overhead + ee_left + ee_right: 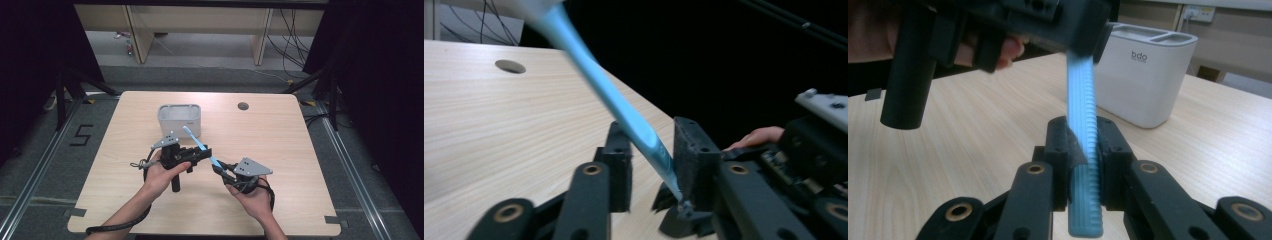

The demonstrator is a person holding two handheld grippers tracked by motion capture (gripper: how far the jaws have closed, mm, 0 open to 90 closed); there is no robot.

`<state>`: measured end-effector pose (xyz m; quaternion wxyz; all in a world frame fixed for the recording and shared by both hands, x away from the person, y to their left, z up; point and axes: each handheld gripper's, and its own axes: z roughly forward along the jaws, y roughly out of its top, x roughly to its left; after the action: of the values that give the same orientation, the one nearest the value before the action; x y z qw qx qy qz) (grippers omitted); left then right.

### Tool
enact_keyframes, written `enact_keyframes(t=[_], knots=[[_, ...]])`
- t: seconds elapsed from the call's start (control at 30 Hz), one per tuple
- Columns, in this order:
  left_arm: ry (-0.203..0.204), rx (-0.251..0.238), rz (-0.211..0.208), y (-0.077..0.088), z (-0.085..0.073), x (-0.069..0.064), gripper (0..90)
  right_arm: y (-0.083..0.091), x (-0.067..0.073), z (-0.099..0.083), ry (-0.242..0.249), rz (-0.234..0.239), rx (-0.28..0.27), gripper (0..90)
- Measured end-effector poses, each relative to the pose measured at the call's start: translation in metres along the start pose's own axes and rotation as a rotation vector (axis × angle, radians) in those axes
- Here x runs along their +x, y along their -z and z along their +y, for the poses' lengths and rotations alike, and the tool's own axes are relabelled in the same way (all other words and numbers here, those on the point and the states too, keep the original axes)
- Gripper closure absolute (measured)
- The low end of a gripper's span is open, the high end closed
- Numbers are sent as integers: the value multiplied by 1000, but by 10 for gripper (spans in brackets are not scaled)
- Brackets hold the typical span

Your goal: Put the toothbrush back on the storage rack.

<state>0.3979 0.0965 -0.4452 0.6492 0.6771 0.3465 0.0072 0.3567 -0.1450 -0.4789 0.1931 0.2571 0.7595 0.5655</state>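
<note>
Both grippers meet over the middle of the wooden table (280, 150), joined by one light-blue toothbrush (200, 145). Seen from the high view, the right gripper (220, 167) sits at about 5 o'clock from the table's centre, its grey plate on top, and its jaws are clamped on the ribbed handle end of the toothbrush. In the right gripper view that grip is plain: the two black pads press on both sides of the ribbed handle (1083, 150), whose butt end hangs below them.

The left gripper (205, 152) lies at about 7 o'clock from the centre, pointing toward 3 o'clock, and the toothbrush shaft passes between its jaws. In the left gripper view the shaft (624, 115) slants down between the two pads; it lies against the right-hand pad (696, 155), while a gap shows between it and the left-hand pad (620, 165) (so the jaws stand narrow around the shaft, not gripping it from both sides).

From the right gripper the toothbrush runs up toward 11 o'clock, clear of the tabletop, and its head end points at the white holder (180, 119). This holder stands upright at about 12 o'clock from the left gripper, near it, with compartments open on top. A round hole (243, 106) in the tabletop lies at 2 o'clock from the holder, well apart.
</note>
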Motion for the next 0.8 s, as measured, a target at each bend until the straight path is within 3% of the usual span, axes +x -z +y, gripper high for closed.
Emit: enact_keyframes(t=[0.03, 0.1, 0.13, 0.17, 0.2, 0.23, 0.27, 0.3, 0.4, 0.47, 0.5, 0.63, 0.73, 0.8], knots=[[-11, -5, -12, 0, 2, -4, 768, -4, 3, -1, -28, 17, 15, 778], [-26, -2, -22, -1, 2, -6, 790, -4, 4, -1, -34, 16, 28, 766], [-30, 3, -31, -1, 3, -8, 814, -8, 3, -1, -1, 11, 9, 742], [-52, 7, -33, -2, 4, -11, 833, -10, 7, 0, -32, 14, 49, 695], [-52, 7, -33, -2, 4, -11, 834, -10, 7, 0, -32, 14, 49, 695], [-79, 17, -27, -2, 5, -12, 834, -12, 7, -1, -34, 26, 40, 668], [-92, 15, -19, -2, 7, -13, 835, -12, 8, 1, -18, 0, 55, 613], [-92, 15, -19, -2, 7, -13, 835, -14, 8, 0, -16, 15, 42, 585], [-137, 23, 15, 0, 9, -14, 835, -13, 9, 1, -37, 17, 87, 537], [-159, 27, 32, 1, 10, -13, 835, -12, 9, 0, -37, 0, 99, 510], [-187, 32, 57, 3, 10, -13, 835, -9, 8, -1, -24, -34, 110, 494], [-226, 37, 88, 5, 12, -12, 835, -5, 7, -1, -38, -40, 128, 483], [-256, 40, 120, 8, 13, -10, 835, -3, 4, -2, -8, -55, 114, 475], [-276, 41, 139, 11, 14, -9, 835, -1, 4, -3, -36, -38, 123, 472]])
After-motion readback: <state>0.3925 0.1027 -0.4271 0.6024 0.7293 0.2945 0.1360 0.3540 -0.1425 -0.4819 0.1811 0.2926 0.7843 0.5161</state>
